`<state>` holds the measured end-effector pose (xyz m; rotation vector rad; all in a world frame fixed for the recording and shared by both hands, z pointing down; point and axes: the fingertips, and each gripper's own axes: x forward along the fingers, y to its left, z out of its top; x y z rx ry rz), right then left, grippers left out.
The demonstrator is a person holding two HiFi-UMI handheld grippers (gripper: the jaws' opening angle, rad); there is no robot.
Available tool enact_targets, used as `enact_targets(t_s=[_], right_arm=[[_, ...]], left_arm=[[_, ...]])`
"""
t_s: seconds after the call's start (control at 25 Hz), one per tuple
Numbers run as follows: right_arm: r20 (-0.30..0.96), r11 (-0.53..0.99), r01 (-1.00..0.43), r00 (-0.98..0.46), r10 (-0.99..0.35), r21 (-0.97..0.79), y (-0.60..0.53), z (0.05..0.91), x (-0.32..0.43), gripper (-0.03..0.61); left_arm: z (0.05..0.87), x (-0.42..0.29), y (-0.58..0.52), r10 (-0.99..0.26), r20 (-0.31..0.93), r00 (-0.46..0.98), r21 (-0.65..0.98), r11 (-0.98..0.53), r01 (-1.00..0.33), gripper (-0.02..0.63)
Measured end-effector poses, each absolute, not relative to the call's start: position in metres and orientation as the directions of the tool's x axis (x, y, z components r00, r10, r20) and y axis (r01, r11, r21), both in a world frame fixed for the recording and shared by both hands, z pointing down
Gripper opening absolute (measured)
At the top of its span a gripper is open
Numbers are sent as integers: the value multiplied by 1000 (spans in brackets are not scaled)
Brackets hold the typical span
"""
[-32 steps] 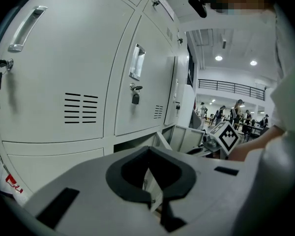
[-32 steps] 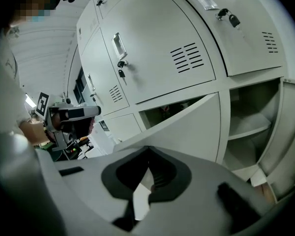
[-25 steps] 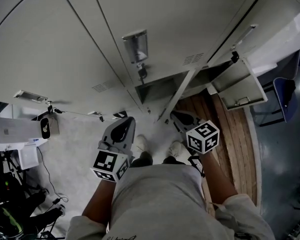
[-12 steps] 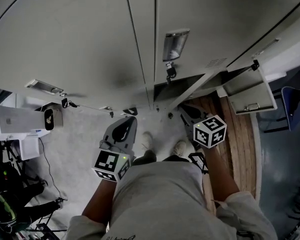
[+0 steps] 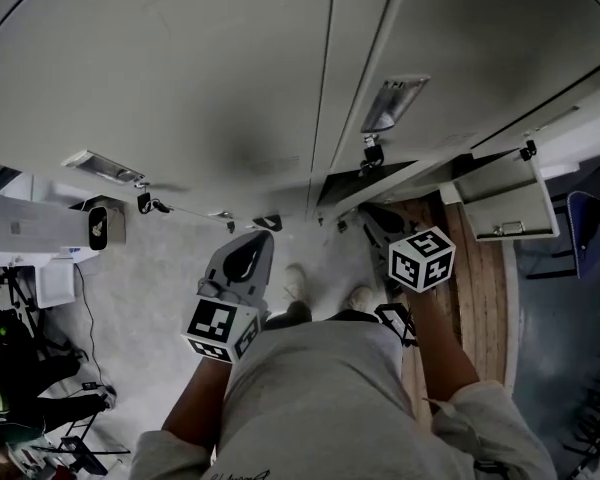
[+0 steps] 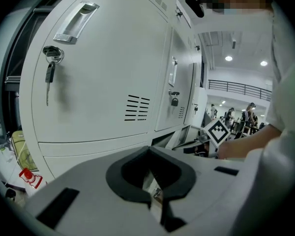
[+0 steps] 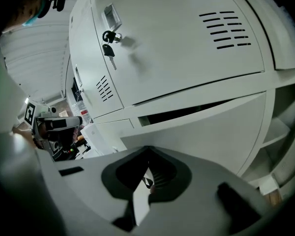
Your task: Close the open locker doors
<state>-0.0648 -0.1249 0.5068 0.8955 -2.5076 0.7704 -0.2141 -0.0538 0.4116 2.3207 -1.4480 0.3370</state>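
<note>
Just past the fingertips of the right gripper (image 5: 368, 230), seen from the head view: a low locker door (image 5: 400, 180), part way open. Farther off, right of those fingers, a small door (image 5: 505, 208) swung wide. Left gripper (image 5: 248, 250) low down, close to a shut locker front, touching nothing. Compared with half a second ago: lockers slid to the right side of the picture, both grippers in about the same spots.

Next, the left gripper view: fingers almost together, only a thin slit, holding nothing. Beyond them, shut fronts and a hanging key (image 6: 49, 68). Far off to the right, the other gripper's marked cube.

Last, the right gripper view: fingers close together too, just a thin gap, nothing held. Right above them, the low locker door, ajar, with a dark gap along its top edge.
</note>
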Motion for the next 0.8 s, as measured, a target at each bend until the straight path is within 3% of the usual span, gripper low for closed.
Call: enact_targets(t_s=[0.8], right_arm=[[496, 680, -636, -751, -436, -365, -164, 514, -90, 28]], left_arm=[[424, -245, -55, -824, 427, 372, 194, -318, -928, 15]])
